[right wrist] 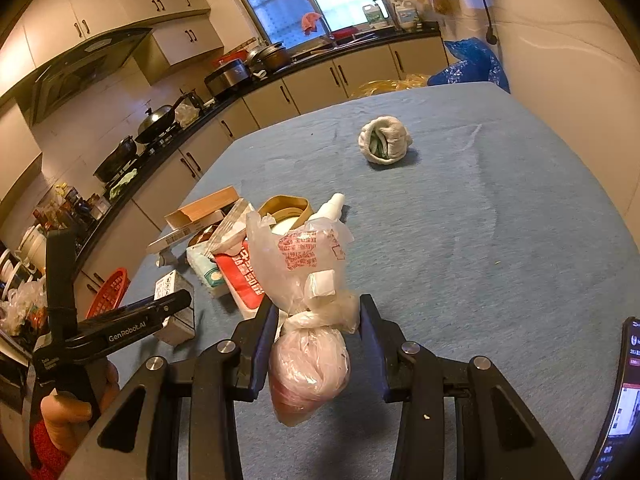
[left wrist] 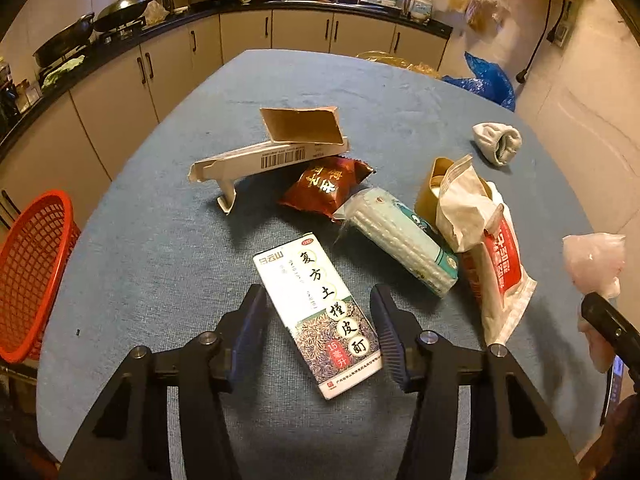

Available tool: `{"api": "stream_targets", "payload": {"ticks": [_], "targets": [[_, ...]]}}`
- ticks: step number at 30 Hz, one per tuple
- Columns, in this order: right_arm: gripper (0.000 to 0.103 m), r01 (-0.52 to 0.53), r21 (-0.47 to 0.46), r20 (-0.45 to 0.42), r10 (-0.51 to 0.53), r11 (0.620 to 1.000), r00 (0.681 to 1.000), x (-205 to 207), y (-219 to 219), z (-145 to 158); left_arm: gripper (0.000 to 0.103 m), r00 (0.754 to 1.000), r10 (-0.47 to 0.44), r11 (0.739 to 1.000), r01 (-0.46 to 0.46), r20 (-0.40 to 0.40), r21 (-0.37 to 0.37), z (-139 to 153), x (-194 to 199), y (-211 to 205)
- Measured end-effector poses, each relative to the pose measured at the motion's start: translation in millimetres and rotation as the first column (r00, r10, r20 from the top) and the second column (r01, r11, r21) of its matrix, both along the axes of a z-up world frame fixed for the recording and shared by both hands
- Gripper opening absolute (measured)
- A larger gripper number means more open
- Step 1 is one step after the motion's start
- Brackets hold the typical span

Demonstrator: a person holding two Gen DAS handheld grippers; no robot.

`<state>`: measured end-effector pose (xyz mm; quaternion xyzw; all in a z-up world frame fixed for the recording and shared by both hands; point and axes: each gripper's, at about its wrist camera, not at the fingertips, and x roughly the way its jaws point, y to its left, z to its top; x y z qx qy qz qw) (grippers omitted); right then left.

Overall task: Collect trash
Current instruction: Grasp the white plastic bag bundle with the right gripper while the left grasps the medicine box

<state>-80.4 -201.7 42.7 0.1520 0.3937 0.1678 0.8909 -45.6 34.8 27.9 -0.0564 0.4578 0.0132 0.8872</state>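
Our left gripper (left wrist: pixel 318 322) straddles the medicine box (left wrist: pixel 318 316), not yet pinching.
Our right gripper (right wrist: pixel 318 338) clamps the knotted plastic bag (right wrist: pixel 308 320), ready for binning.

Lying on the bench (left wrist: pixel 160 240), near the front edge: a flat box (left wrist: pixel 318 316), set between the two fingers (left wrist: pixel 250 320) of the left gripper (left wrist: pixel 320 322). Just behind the box, a pile: a snack packet (left wrist: pixel 324 188) under a long carton (left wrist: pixel 264 160), with an open cardboard sleeve (left wrist: pixel 302 124) on top. Right of the packet, a tissue pack (left wrist: pixel 400 236), then a paper bag (left wrist: pixel 496 256) leaning over a round tub (left wrist: pixel 430 192). Farther back toward the right edge, well apart, a rolled sock (right wrist: pixel 384 140). Off the left edge, lower down, a basket (left wrist: pixel 32 272). Held above the bench in the right gripper (right wrist: pixel 318 344): a tied plastic bag (right wrist: pixel 308 368).
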Motion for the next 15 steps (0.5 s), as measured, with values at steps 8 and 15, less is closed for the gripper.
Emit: {"api": "stream_targets", "payload": {"ticks": [8, 15], "targets": [[0.044, -0.044, -0.012, 0.005, 0.044, 0.999, 0.999, -3, 18, 1, 0.041, 0.998, -0.038, 0.999, 0.037, 0.047, 0.015, -1, -21, 13], [0.044, -0.076, -0.035, 0.008, 0.077, 0.996, 0.997, -6, 36, 1, 0.041, 1.000, -0.024, 1.000, 0.024, 0.008, 0.000, -11, -4, 20]]}}
